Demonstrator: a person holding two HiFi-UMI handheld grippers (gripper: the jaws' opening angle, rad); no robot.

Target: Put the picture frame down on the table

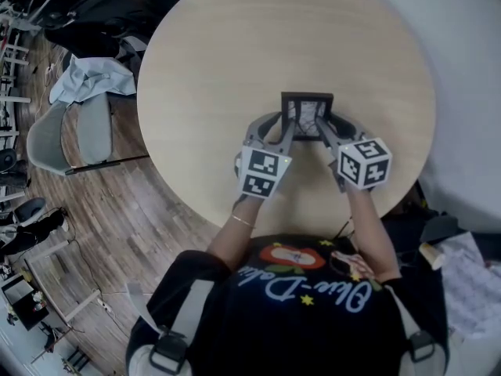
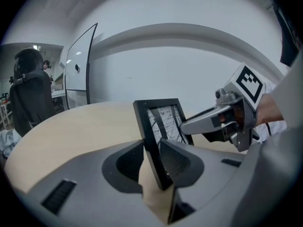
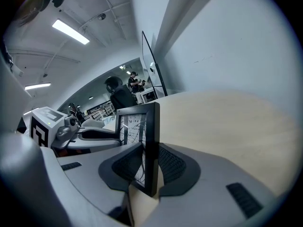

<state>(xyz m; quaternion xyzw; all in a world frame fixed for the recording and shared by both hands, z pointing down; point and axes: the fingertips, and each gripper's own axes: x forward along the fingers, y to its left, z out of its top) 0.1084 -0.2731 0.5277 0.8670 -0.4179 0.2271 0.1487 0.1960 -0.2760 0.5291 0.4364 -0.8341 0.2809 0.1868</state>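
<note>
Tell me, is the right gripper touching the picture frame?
Touching. The right gripper view shows both jaws of the right gripper pressed on the picture frame.

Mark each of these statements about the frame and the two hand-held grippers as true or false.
1. The left hand-held gripper is shut on the picture frame. True.
2. The right hand-held gripper is open and holds nothing. False: its jaws clamp the other side edge of the frame.
3. The table is round, with a light wooden top. True.
4. The frame lies flat, face down. False: it stands upright between the two grippers.
</note>
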